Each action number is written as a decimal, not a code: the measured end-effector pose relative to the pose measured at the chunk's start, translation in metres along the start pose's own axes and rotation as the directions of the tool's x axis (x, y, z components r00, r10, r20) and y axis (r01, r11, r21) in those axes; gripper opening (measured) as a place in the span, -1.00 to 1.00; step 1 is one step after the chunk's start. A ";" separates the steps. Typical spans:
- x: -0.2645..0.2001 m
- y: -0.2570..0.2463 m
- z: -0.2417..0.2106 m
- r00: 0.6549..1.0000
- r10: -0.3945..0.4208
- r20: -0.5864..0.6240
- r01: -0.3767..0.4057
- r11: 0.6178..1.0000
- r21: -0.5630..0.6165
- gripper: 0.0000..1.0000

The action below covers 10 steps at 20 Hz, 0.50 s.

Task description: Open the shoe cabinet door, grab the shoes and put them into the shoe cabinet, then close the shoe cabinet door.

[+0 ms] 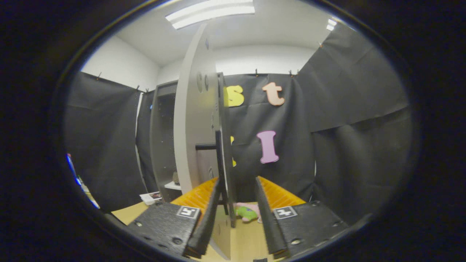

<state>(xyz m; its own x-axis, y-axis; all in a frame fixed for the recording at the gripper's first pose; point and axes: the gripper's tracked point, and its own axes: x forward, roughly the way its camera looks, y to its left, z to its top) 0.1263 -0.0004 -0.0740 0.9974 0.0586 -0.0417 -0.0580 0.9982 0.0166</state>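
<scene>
The gripper (238, 218) has its two fingers (204, 225) spread apart, with a clear gap between them. The edge of the shoe cabinet door (196, 120) stands in this gap, close against the inner face of the left finger. I cannot tell if that finger really touches it. The right finger stays well apart from the door, so the fingers do not press on the door from both sides.

The door is open and seen almost edge-on. It rises from between the fingers toward 12 o'clock as a tall pale grey panel. A thin black handle bar (219, 160) runs up along its edge, with a short black arm joining it to the panel.

At about 10 o'clock from the fingers, beyond the door, stands the shoe cabinet (162, 142). It is dark grey and its inside is open to view. A white shelf (173, 186) shows low inside it, with a small object on it that is too small to name.

Just ahead of the fingers, low between them, a pink and green shoe (247, 212) lies on the light wooden floor (251, 236). At 9 o'clock, near the foot of the cabinet, a white booklet (151, 197) lies on the floor.
</scene>
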 end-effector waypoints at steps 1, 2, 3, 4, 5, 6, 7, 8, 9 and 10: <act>-0.003 -0.007 0.005 0.999 -0.044 0.025 0.043 0.999 0.015 0.52; -0.003 -0.008 0.006 0.997 -0.072 0.036 0.071 0.997 0.033 0.93; -0.007 -0.009 0.004 0.994 -0.103 0.029 0.101 0.993 0.053 0.96; -0.012 -0.009 0.001 0.992 -0.126 0.009 0.125 0.990 0.070 0.98; -0.015 -0.009 -0.003 0.989 -0.144 -0.012 0.145 0.985 0.094 1.00; -0.017 -0.007 -0.006 0.988 -0.153 -0.031 0.156 0.980 0.121 1.00; -0.019 -0.003 -0.010 0.988 -0.146 -0.043 0.150 0.979 0.141 1.00; -0.027 0.004 -0.013 0.990 -0.129 -0.049 0.136 0.979 0.151 1.00; -0.034 0.009 -0.015 0.991 -0.123 -0.045 0.129 0.978 0.164 1.00; -0.042 0.015 -0.017 0.993 -0.113 -0.041 0.119 0.978 0.172 1.00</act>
<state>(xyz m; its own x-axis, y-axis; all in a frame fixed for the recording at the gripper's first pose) 0.0829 0.0122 -0.0891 0.9950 -0.0545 -0.0838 0.0691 0.9806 0.1835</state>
